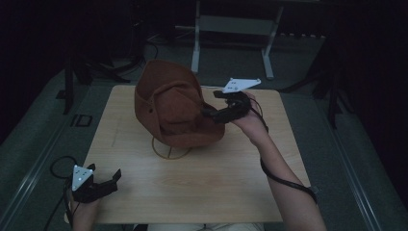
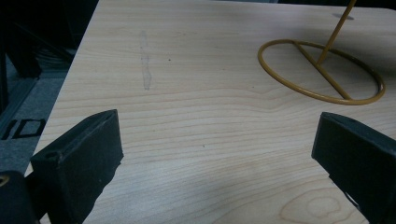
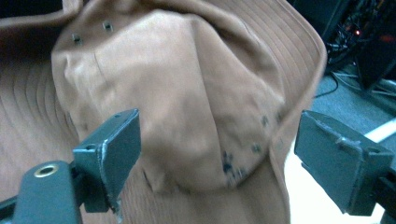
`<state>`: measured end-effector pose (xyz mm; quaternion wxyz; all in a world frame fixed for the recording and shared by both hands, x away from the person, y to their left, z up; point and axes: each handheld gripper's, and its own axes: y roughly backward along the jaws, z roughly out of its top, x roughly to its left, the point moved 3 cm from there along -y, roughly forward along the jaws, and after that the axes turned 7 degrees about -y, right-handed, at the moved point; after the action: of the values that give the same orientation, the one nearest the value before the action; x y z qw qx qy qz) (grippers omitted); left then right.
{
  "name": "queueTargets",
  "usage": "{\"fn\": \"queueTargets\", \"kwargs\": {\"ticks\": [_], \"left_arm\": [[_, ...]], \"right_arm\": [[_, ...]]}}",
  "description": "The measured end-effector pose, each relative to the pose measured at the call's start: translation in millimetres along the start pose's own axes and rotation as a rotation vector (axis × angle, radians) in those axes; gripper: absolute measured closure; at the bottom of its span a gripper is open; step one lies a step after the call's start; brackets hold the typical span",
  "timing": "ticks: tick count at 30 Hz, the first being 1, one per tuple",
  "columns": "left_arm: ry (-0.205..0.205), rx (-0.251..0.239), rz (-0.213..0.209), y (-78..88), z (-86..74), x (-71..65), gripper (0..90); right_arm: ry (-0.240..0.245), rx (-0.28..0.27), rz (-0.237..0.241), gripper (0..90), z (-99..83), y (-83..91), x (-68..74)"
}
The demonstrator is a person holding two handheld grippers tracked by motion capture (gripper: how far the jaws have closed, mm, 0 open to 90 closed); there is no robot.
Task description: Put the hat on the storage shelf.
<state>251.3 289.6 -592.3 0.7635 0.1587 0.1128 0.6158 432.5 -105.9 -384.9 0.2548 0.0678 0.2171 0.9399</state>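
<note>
We see the right tongs [image 1: 208,112] spread at the brown hat [image 1: 171,106] on its wire stand [image 1: 168,151]; left tongs [image 1: 114,177] spread above the table [image 1: 202,187].

You're in a dim lab or recording room, your pale wood-grain table [image 1: 202,192] standing alone on grey carpet floor [image 1: 337,144], white metal frame legs [image 1: 196,43] behind it, black stands and trailing cables [image 1: 120,65] (mostly lost in shadow) around the edges.
</note>
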Motion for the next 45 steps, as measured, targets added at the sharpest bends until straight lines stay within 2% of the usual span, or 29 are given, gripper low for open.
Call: {"fn": "queueTargets", "kwargs": {"ticks": [7,8,14,18,22,32,36,40,45], "left_arm": [[0.002,-0.003,0.001,0.3,0.0,-0.1,2.4],[0.002,-0.003,0.001,0.3,0.0,-0.1,2.4],[-0.003,-0.002,0.002,0.0,-0.1,-0.7,2.4],[-0.009,-0.011,0.005,0.7,0.0,-0.3,2.4],[-0.011,-0.011,0.008,0.8,0.0,-0.3,2.4],[-0.009,-0.006,0.009,0.2,-0.3,-0.7,2.4],[-0.007,-0.008,0.007,0.2,-0.3,-0.2,2.4],[-0.003,-0.008,0.005,0.2,-0.3,-0.4,2.4],[-0.002,-0.003,0.004,-0.2,-1.0,0.3,2.4]], "right_arm": [[-0.052,-0.005,-0.021,14.6,-34.5,21.4,-16.0],[-0.052,-0.005,-0.021,14.6,-34.5,21.4,-16.0],[-0.091,0.024,-0.063,14.6,-69.2,35.0,-30.1],[-0.101,0.035,-0.073,14.6,-87.5,42.0,-32.9],[-0.13,0.028,-0.09,14.5,-111.3,50.2,-36.4],[-0.197,0.026,-0.08,14.6,-173.3,55.8,-37.2],[-0.203,0.037,-0.069,14.6,-191.1,53.4,-34.6],[-0.212,0.038,-0.085,15.5,-207.5,53.0,-32.3],[-0.223,0.028,-0.081,15.4,-223.9,55.9,-28.9]]}}
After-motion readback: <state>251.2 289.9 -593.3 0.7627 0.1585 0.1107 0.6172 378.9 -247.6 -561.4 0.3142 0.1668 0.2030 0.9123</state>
